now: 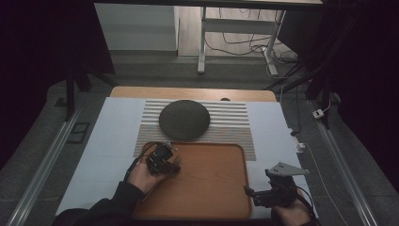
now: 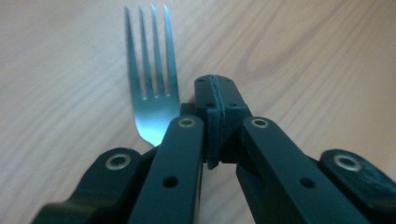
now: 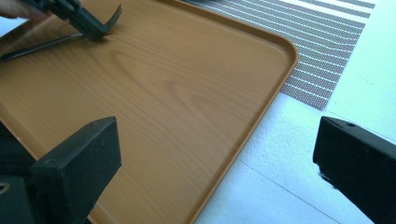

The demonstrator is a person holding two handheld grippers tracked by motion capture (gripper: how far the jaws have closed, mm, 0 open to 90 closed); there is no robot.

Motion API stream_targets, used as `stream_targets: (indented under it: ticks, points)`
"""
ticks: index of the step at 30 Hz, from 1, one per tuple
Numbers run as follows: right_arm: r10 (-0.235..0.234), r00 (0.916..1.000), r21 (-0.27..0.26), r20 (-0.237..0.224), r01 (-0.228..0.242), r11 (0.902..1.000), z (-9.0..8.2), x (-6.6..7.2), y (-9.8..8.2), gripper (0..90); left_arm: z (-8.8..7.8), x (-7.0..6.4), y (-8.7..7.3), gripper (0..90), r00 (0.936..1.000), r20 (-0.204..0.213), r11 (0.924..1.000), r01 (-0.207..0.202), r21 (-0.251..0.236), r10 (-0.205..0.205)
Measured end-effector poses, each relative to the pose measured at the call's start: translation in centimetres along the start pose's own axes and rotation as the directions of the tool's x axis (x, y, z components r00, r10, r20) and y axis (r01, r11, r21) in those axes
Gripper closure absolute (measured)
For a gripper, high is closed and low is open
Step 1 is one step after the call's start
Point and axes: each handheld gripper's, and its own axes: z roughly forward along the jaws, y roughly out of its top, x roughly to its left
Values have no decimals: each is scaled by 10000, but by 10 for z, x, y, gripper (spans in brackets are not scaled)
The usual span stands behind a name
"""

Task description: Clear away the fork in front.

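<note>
- Left gripper view: the left claw (image 2: 215, 100) is clenched, its jaw tips pressed together, beside the tines of a steel fork (image 2: 152, 88) lying on the wooden tray (image 2: 303, 56); whether the fork's neck is pinched cannot be told.
- High view: the left claw (image 1: 164, 155) sits at the tray's (image 1: 211, 188) near-left part.
- The fork looks light, stiff and slick — likely best taken at the narrow neck or handle, where flat metal may slip or twist.
- Right gripper view: the right claw (image 3: 219, 154) is released, jaws wide apart over the tray's (image 3: 187, 93) right edge, well clear of the fork (image 3: 60, 39).
- A dark round plate (image 1: 184, 119) rests on a striped mat (image 1: 230, 120) beyond the tray; the white counter (image 1: 113, 136) holds nothing in the way.
</note>
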Motion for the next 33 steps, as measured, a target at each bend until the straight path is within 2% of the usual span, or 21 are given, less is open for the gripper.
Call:
stream_targets:
  ticks: [2,4,5,10,19,29,33]
  points:
    - [1,10000,-26,1,-1,10000,0,0,0,9,0,1,0,885,10000,4,9999,66,-132,-66]
    - [10,10000,16,14,-10,10000,0,0,0,9,-1,1,0,885,9985,-545,9999,-39,-166,30]
    - [30,10000,1,-20,-30,10000,0,0,0,9,-2,3,0,885,9979,-647,9998,-41,-169,30]
    - [24,10000,-7,-32,-24,10000,0,0,0,9,-9,19,-5,885,9960,-711,9980,521,-364,-546]
    - [-3,10000,6,-78,3,10000,1,0,0,9,-23,47,-17,884,9841,-979,9882,1435,-541,-1483]
    - [-23,9999,4,-125,23,10000,1,0,0,9,-32,62,-25,879,9733,-1225,9802,1875,-627,-1941]
    - [26,9999,21,-171,-25,10000,0,-1,0,9,-33,63,-26,859,9730,-1172,9791,1923,-665,-1990]
